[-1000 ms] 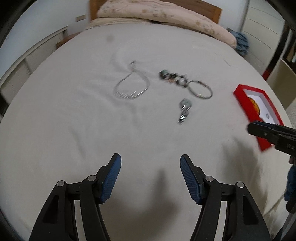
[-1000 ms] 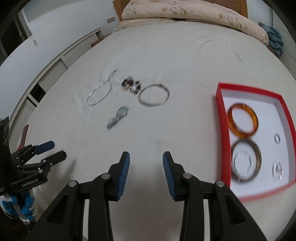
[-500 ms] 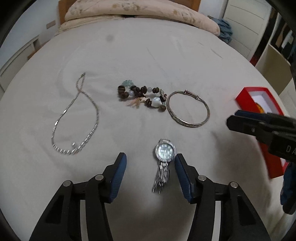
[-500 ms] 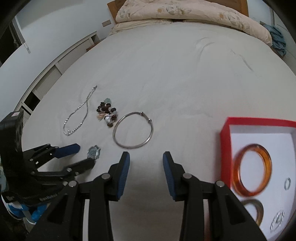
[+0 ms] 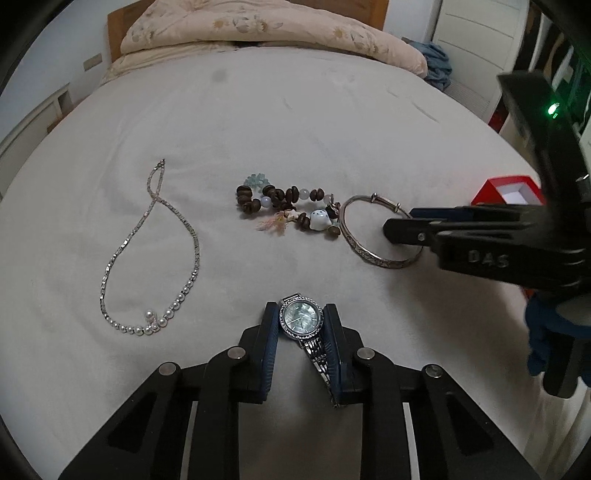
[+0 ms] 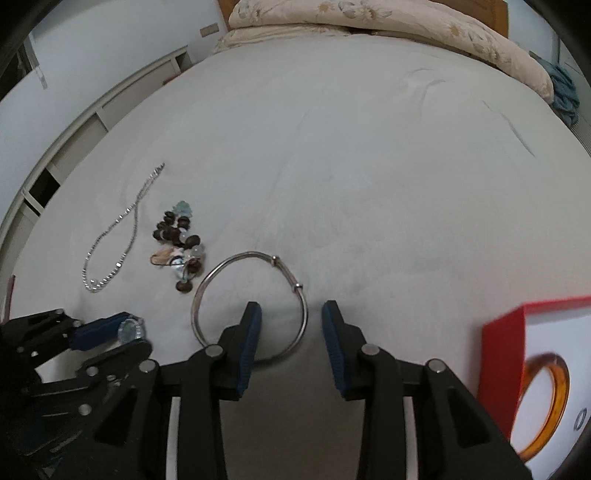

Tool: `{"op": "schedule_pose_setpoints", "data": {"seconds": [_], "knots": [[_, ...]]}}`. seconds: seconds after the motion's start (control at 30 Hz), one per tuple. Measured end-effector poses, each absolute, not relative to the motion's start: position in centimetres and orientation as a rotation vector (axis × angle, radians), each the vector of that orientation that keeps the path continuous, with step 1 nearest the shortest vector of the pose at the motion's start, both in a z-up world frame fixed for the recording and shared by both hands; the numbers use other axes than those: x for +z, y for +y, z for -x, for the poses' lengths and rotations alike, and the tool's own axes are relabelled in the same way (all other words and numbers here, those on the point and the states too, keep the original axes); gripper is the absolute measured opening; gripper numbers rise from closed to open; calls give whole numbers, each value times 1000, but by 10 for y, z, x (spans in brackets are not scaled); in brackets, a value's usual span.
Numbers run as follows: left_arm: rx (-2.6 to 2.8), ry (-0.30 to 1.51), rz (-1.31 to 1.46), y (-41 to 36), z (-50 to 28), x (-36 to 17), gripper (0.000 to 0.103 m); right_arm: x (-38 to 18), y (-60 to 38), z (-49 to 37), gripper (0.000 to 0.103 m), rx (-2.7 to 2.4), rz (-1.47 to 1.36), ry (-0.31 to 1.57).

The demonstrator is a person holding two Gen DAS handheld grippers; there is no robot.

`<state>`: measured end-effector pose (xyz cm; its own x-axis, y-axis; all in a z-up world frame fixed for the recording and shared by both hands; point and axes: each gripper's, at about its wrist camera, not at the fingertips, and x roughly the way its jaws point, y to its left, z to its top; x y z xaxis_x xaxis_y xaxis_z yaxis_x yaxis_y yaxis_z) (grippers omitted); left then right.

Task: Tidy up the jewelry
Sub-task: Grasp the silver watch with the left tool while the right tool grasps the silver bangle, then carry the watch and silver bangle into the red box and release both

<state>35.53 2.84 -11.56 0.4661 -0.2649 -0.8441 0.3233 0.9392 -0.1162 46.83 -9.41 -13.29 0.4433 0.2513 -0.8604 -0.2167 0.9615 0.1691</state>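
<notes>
Left tool (image 5: 301, 325) now clamped on watch (image 5: 301, 320), right tool (image 6: 291, 319) now straddling bangle (image 6: 249, 307), parted

white bed (image 5: 295, 122), floral quilt (image 5: 258, 26)

Dim, flat indoor light; soft shadows, heavy fisheye warp w/ dark corners.

Count on my bed (image 6: 369, 166): one watch (image 5: 301, 320), one pearl necklace (image 5: 147, 258), one beaded bracelet (image 5: 284, 208), one silver bangle (image 6: 236, 306), one red box (image 6: 504, 354), one amber bangle (image 6: 546, 402) inside.
</notes>
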Motion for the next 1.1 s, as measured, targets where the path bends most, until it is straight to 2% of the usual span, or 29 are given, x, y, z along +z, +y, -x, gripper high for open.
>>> {"op": "schedule_pose_setpoints", "data": {"seconds": [0.1, 0.23, 0.33, 0.53, 0.8, 1.1], "knots": [[-356, 1026, -37, 39, -354, -110, 23, -135, -94, -471, 27, 303, -12, 1077], [-333, 1029, -14, 51, -349, -104, 23, -135, -90, -470, 10, 313, 78, 1087], [-318, 1021, -21, 60, -339, -93, 23, -131, -84, -464, 4, 296, 133, 1092], [-287, 991, -20, 69, -318, -64, 23, -110, -80, -436, 4, 285, 151, 1061], [-266, 940, -18, 61, -292, -29, 23, -51, -85, -382, 3, 281, 132, 965], [-334, 906, -4, 12, -274, -1, 23, 2, -150, -326, 2, 214, 100, 883]]}}
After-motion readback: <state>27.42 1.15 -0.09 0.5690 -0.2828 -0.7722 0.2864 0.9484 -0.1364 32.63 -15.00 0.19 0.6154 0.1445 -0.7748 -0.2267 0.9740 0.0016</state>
